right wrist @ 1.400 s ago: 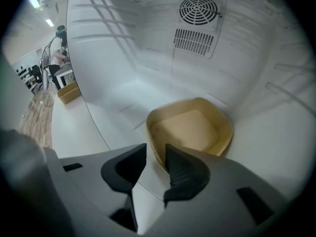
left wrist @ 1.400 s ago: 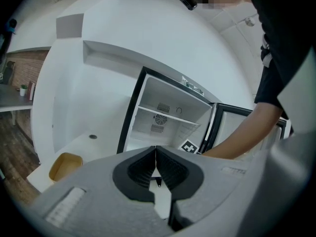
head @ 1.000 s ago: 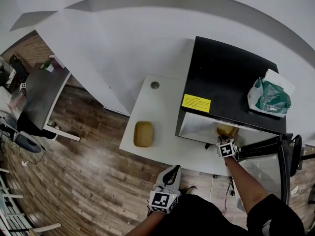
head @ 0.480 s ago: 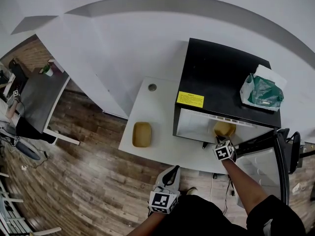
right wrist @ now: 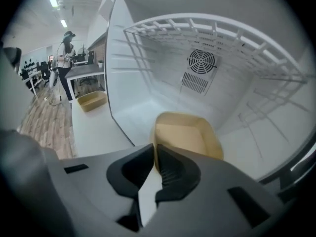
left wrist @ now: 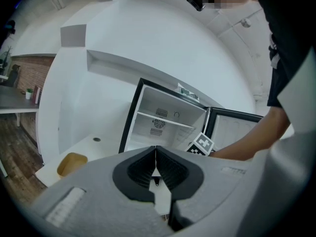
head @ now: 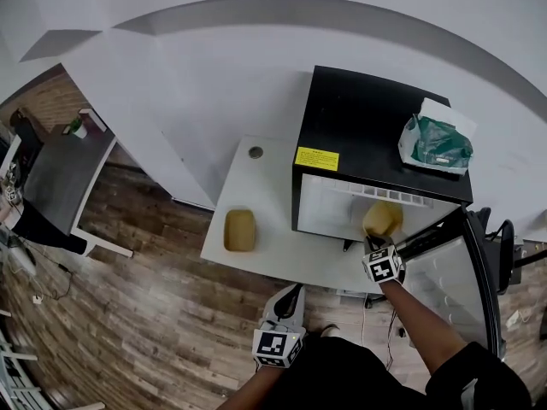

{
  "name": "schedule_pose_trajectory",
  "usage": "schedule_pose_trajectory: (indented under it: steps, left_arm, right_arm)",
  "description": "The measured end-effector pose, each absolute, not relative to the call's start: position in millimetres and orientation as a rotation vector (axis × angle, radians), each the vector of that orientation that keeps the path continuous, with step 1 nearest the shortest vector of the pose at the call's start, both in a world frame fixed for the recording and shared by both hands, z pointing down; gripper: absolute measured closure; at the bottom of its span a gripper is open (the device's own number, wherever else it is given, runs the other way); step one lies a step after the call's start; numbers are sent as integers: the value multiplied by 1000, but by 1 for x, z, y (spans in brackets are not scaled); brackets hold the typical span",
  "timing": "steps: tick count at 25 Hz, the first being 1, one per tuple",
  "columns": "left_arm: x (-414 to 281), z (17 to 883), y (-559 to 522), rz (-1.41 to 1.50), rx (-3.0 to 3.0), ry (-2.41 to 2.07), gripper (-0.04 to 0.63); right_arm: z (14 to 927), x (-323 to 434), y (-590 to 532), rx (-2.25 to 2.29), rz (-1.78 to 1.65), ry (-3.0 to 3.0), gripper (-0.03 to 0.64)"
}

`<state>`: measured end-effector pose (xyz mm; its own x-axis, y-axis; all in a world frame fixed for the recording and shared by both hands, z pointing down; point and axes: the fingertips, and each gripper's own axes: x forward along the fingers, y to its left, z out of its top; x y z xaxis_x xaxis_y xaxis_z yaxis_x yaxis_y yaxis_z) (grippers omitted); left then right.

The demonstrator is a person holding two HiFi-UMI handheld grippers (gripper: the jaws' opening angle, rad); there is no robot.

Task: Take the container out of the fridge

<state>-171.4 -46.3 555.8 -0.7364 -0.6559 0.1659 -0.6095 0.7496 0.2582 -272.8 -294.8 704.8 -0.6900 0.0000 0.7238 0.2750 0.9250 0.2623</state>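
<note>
We find the right gripper reaching into the open fridge, its jaws closing to a narrow gap with the near left wall of the tan container between the pads. In the head view the right gripper meets the container at the front edge of the fridge compartment. The container sits on the fridge floor, below the white wire shelf and in front of the round fan grille on the back wall. We see only its bare tan bottom inside.

The left gripper is held low near the person's body, well apart from the fridge, with its jaws together and nothing between them; the head view shows the left gripper over the wooden floor, just off the desk edge.

The fridge door stands open to the person's right. A green and white bag lies on the black fridge top. A second tan container rests on the white desk, left of the fridge, and we see only its bare bottom too.
</note>
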Motion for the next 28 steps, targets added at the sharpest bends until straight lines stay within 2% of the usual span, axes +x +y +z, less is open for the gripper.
schedule_pose_trajectory:
  steps: [11,28]
  left_arm:
    - [-171,547,-30,-293,998,-2737,578]
    - [-166,520,-85,-300,1287,-2679,578]
  right_arm:
    - [649,-221,-261,-240,-462,-2392,597]
    - [536,-141,-238,-114,-274,-2711,596]
